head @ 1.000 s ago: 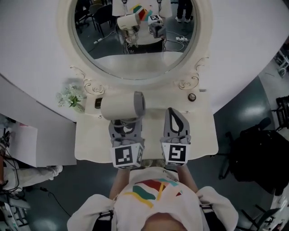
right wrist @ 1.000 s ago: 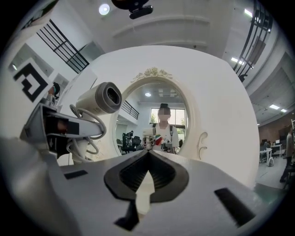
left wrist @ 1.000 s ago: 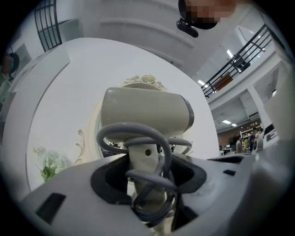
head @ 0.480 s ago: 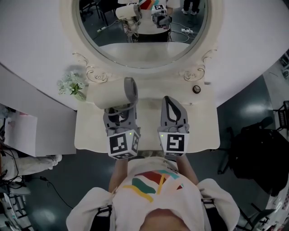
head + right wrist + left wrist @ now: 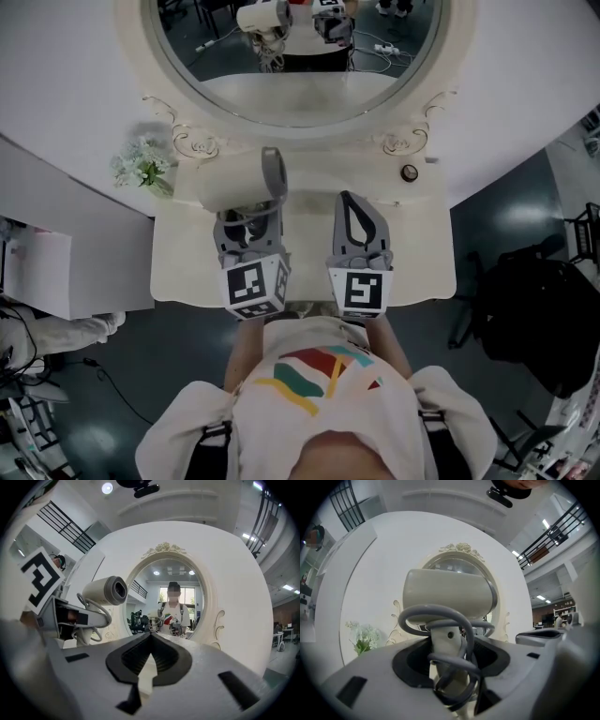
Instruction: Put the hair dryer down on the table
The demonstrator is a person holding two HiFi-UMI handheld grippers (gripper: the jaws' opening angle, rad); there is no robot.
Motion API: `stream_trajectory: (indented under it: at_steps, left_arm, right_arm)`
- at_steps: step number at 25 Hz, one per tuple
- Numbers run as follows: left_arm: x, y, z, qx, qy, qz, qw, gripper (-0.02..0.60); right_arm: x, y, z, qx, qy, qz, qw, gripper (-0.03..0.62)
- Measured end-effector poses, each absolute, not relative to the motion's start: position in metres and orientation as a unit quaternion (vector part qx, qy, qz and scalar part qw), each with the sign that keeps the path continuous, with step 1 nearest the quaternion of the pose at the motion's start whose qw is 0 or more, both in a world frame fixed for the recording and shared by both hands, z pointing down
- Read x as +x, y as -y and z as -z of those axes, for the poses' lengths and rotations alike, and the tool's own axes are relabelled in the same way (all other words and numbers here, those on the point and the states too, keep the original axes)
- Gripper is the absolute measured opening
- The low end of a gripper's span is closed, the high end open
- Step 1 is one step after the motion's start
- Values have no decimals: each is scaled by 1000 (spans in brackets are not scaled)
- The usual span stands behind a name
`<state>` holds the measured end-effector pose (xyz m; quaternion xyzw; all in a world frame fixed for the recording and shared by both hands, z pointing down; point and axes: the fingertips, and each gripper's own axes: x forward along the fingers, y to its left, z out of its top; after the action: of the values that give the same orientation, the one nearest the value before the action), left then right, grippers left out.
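A cream hair dryer (image 5: 234,183) with a grey nozzle ring hangs just over the cream vanity table (image 5: 412,272), its barrel lying crosswise. My left gripper (image 5: 251,217) is shut on its handle (image 5: 447,644), and the grey cord (image 5: 436,616) is looped round the handle between the jaws. In the right gripper view the hair dryer (image 5: 105,591) shows at the left, above the left gripper (image 5: 70,618). My right gripper (image 5: 349,199) hovers beside it over the table's middle, shut with its tips (image 5: 151,637) together and nothing between them.
An oval mirror (image 5: 300,56) in an ornate frame stands at the table's back and reflects both grippers. White flowers (image 5: 141,167) sit at the back left corner. A small dark round knob (image 5: 409,172) lies at the back right. The table's front edge is near the person's body.
The left gripper has carried the hair dryer a little lower and toward the mirror. The right gripper has edged forward with it. Neither grip has changed.
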<state>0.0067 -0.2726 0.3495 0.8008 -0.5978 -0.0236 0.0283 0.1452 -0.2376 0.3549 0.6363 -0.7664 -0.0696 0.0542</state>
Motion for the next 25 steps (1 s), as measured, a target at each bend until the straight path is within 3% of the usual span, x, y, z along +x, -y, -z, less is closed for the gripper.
stream_trajectory:
  at_steps: [25]
  left_arm:
    - [14,287,-503,792,560,-139,199,227]
  right_arm:
    - [144,238,-392,638,763,36,97,0]
